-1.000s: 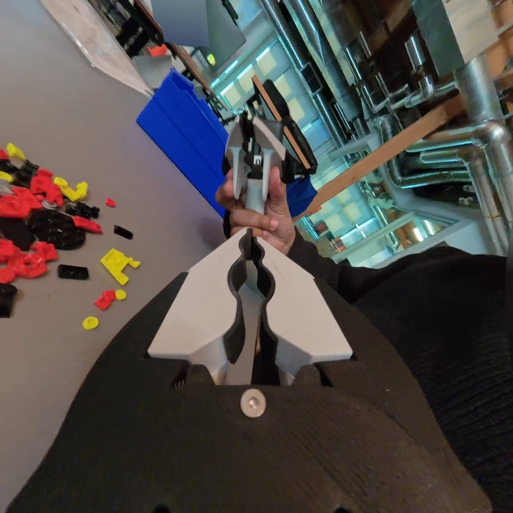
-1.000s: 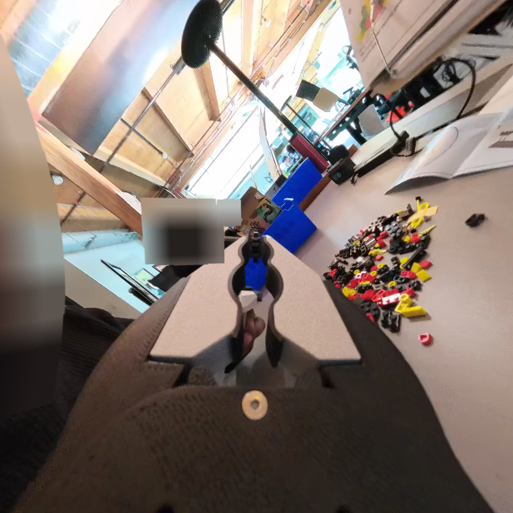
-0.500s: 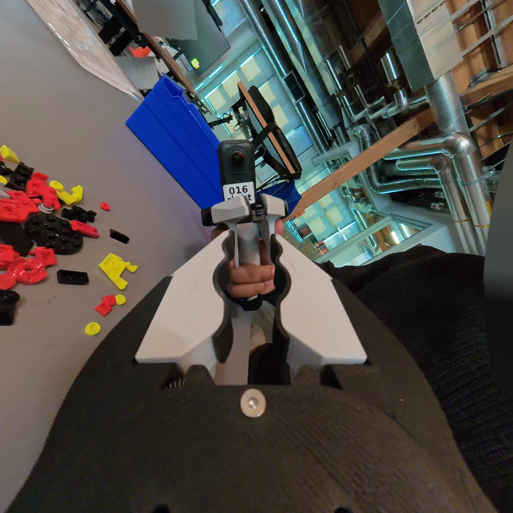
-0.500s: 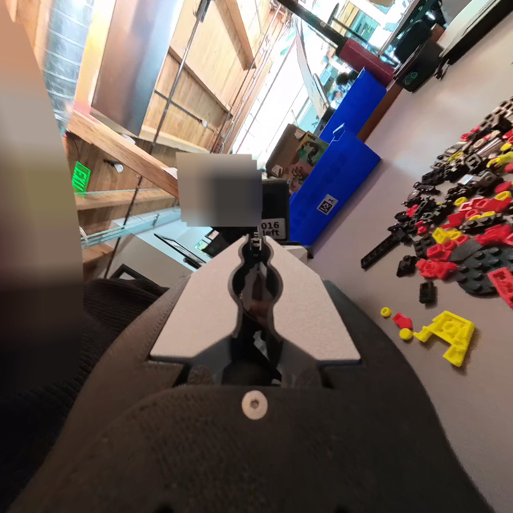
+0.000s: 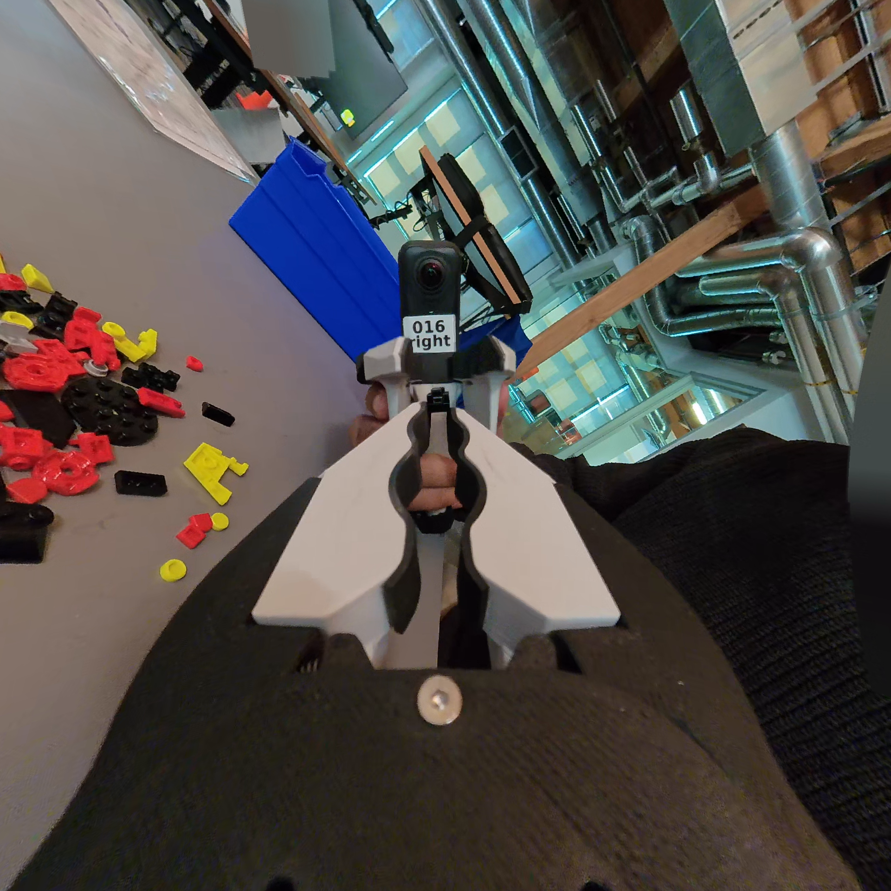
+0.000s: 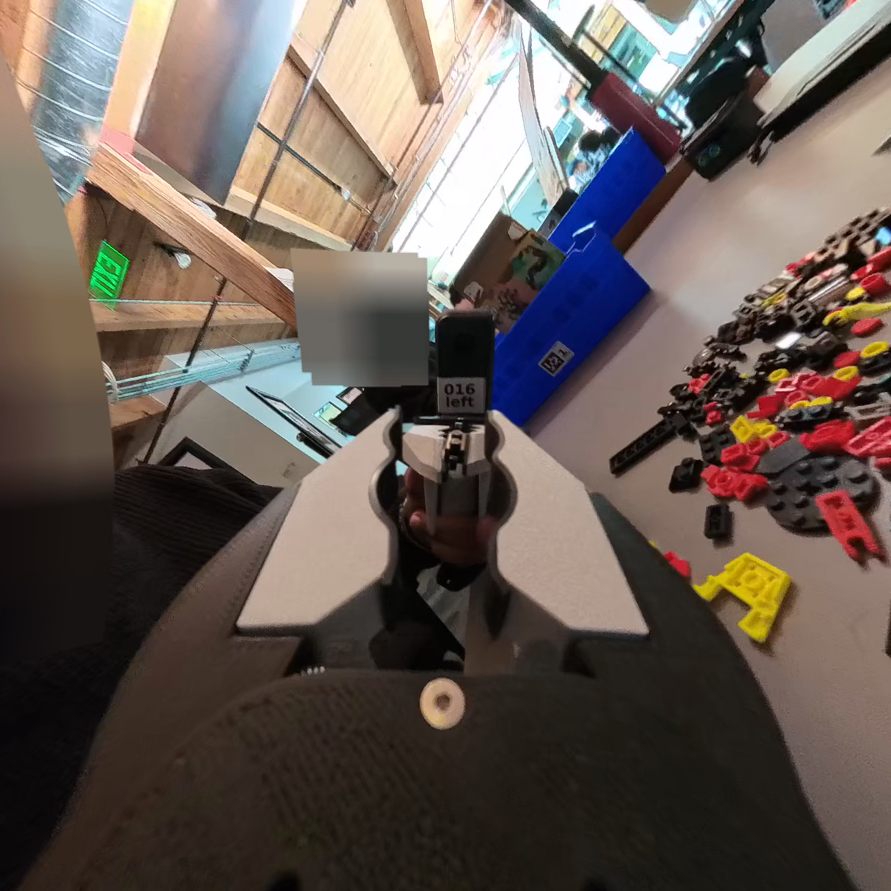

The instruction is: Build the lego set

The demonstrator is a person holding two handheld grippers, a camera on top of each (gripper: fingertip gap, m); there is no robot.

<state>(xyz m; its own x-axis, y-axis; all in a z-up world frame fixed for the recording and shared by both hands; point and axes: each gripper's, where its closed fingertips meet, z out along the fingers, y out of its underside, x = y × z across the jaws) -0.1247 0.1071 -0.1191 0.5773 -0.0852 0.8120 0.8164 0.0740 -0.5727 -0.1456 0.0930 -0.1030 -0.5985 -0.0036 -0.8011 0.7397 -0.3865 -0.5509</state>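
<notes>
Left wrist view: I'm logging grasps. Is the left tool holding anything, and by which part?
A small black lego piece, pinched at the very tips of the left tool. Which part of the piece is gripped cannot be told.

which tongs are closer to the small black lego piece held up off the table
Left. The left tongs are shut on the small black piece at their tips. The right tongs face it, open, and no contact shows.

Glossy plastic lego pieces (image 5: 72, 385) on smooth matt table (image 5: 120, 193)
</notes>
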